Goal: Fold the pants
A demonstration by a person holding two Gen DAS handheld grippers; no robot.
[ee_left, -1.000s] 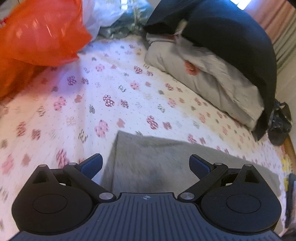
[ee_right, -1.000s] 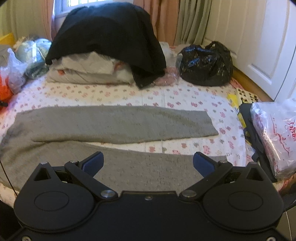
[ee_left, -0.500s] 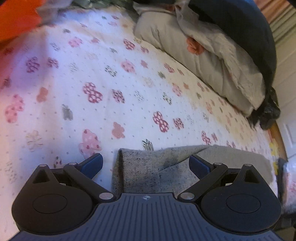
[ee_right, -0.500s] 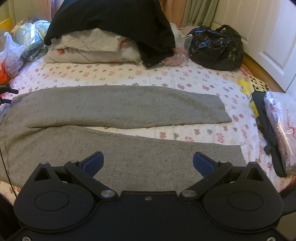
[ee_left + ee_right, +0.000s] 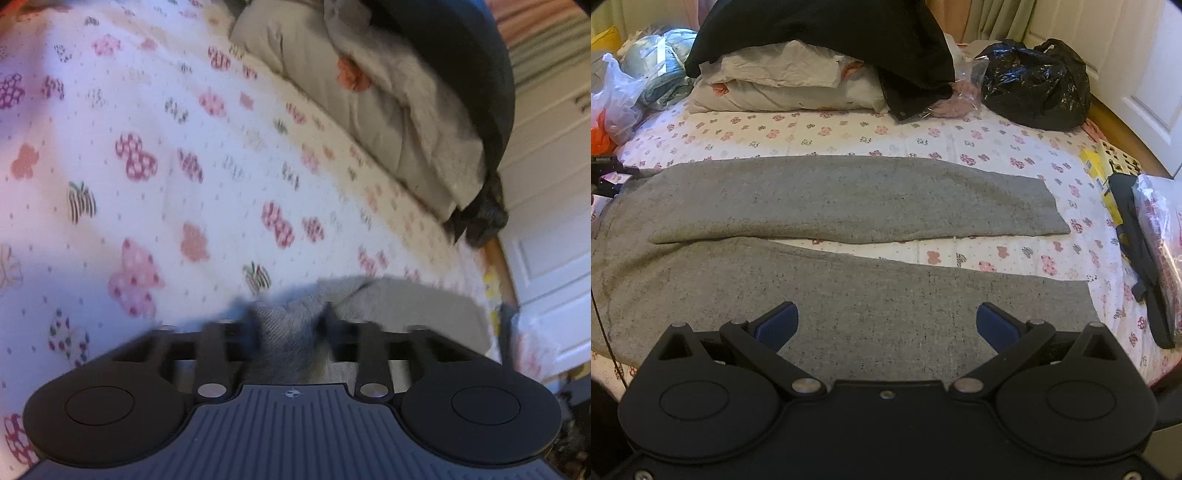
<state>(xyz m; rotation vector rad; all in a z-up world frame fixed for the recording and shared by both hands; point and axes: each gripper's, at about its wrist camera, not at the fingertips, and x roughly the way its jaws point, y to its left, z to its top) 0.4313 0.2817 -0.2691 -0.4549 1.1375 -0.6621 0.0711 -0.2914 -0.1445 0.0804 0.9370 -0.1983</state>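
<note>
So the left tongs [image 5: 290,326] are closing on a bunched corner of the grey knit pants [image 5: 827,206], probably the waistband, to start the fold. Right tongs [image 5: 886,325] are hovering wide over the near leg. Pants are lying flat across the floral bedsheet [image 5: 849,129], with room before the pillows [image 5: 768,88].

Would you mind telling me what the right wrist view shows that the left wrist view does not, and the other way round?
Only the right wrist view shows both legs of the grey pants laid flat and apart, a black plastic bag at the far side, and the right gripper wide open above the near leg. Only the left wrist view shows the left gripper closing, with bunched grey fabric between its fingers. Both show the floral bedsheet and the pale pillows under a dark garment.
</note>
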